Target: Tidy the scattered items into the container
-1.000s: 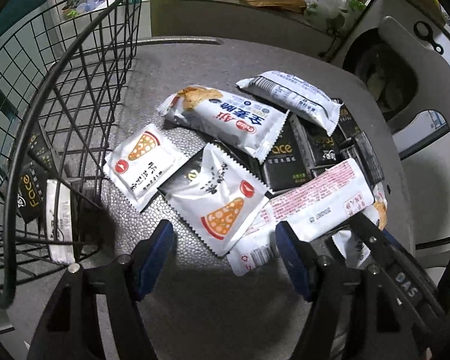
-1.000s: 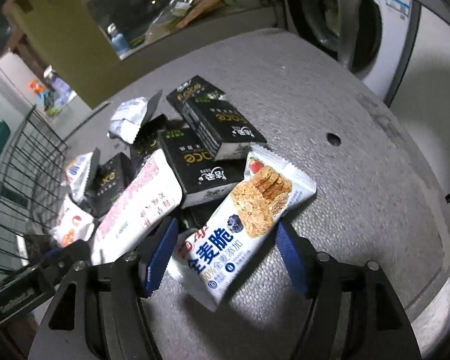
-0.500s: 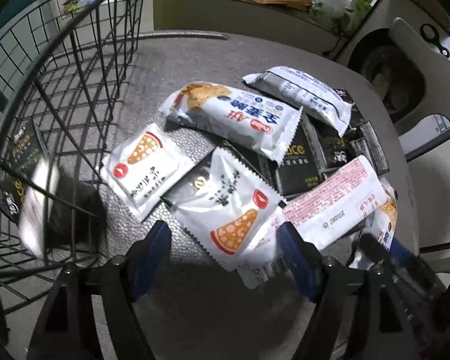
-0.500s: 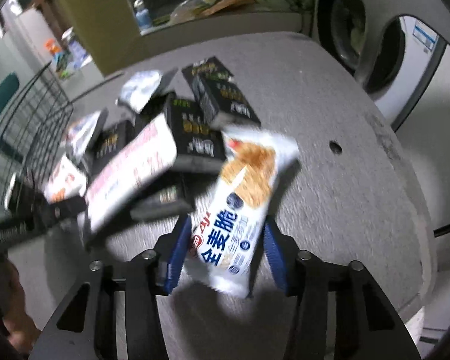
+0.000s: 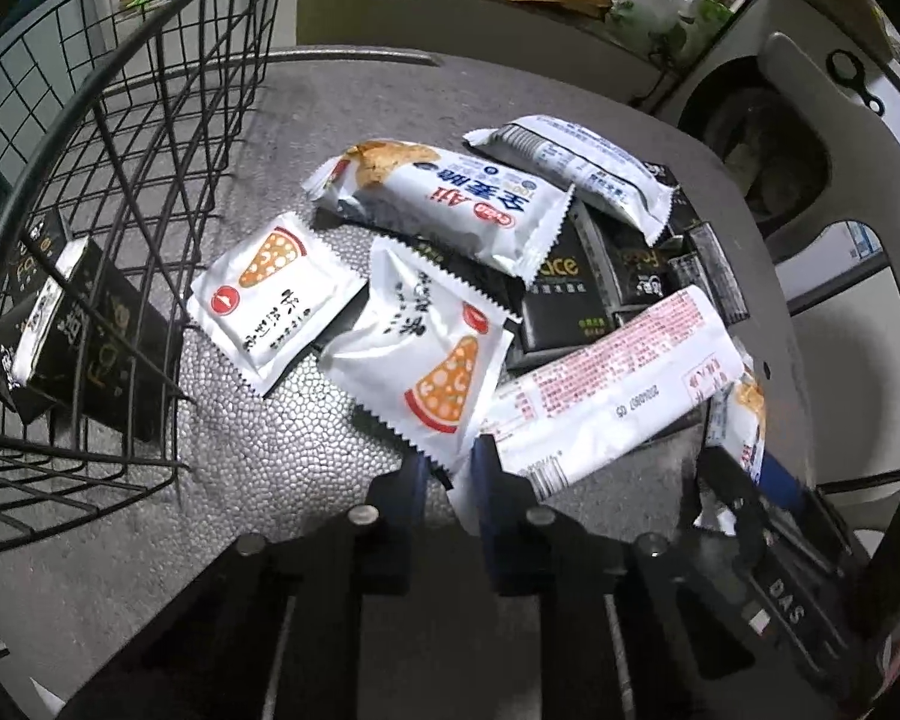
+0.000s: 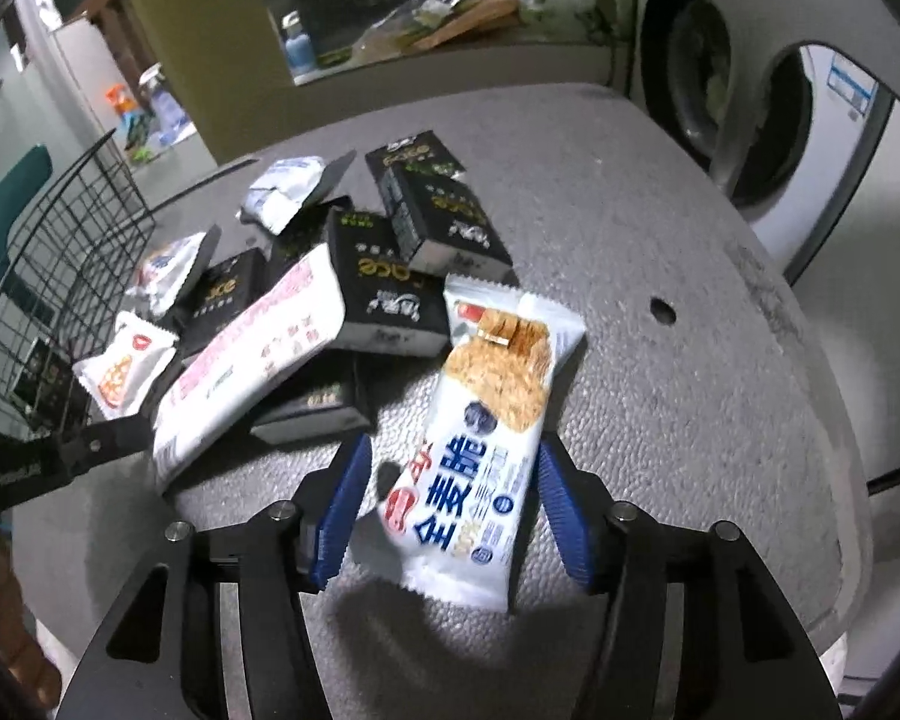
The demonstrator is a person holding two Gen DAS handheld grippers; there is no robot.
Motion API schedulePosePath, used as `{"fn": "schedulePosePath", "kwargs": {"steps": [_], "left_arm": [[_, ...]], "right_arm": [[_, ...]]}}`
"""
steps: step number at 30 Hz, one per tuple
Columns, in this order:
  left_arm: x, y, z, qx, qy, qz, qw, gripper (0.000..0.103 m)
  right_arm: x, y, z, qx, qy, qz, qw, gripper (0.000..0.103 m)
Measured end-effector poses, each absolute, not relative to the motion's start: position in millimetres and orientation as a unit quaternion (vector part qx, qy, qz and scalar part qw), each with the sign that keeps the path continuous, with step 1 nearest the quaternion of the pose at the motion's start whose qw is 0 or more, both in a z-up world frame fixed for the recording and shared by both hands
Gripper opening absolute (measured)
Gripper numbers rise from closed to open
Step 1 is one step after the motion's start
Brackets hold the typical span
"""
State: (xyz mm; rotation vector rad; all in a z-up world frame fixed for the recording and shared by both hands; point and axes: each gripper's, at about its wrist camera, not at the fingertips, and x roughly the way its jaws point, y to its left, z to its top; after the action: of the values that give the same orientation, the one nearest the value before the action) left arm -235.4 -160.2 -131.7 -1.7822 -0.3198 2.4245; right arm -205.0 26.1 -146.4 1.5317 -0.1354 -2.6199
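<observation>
Left hand-held gripper [image 5: 450, 474]: jaws closing, nearly together, pinching the near corner of a white pizza-print sachet [image 5: 426, 354] that lies on the grey counter [image 5: 258, 468]. A 2nd sachet of the same print [image 5: 270, 300] just to its left, flat on the counter, beside the black wire basket [image 5: 126, 138]. Inside the basket, black boxes [image 5: 99, 336] leaning against the mesh.

Behind the pinched sachet, a heap: a white cracker bar [image 5: 450, 204] face up, another white bar with a dark end [image 5: 576, 168] beyond it, flat black boxes [image 5: 561, 300] underneath, and a long white pack with red print [image 5: 618, 384] lying across them, its near end just beside the left gripper's blue pad.

Right hand-held gripper [image 6: 447, 504]: jaws opening, blue pads [image 6: 342, 510] standing apart on either side of a white cracker bar with blue characters [image 6: 486, 438]. Bar slightly blurred, lower end between the pads; firm contact with them not clear. Far end of that bar near a black box [image 6: 384, 294] in the heap. Basket at the far left of this view, well apart from the bar.
</observation>
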Motion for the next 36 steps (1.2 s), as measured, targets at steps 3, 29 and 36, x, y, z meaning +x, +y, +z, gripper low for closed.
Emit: {"fn": "schedulePosePath", "kwargs": {"steps": [3,29,36], "left_arm": [[-234.6,-161.6,-130.1,-0.584,-0.105,0.804,0.044,0.068],[-247.4,-171.1,-132.8,-0.595,-0.147,0.790,0.034,0.008],[-228.2,-170.9,-127.9,-0.593,-0.128,0.794,0.039,0.003]], "right_arm": [[-206.8,27.3,-146.7,0.504,-0.052,-0.861,0.049,0.056],[-214.1,20.2,-146.1,0.496,-0.017,-0.867,0.044,0.034],[-190.7,24.3,-129.1,0.487,-0.022,-0.871,0.068,0.034]]}}
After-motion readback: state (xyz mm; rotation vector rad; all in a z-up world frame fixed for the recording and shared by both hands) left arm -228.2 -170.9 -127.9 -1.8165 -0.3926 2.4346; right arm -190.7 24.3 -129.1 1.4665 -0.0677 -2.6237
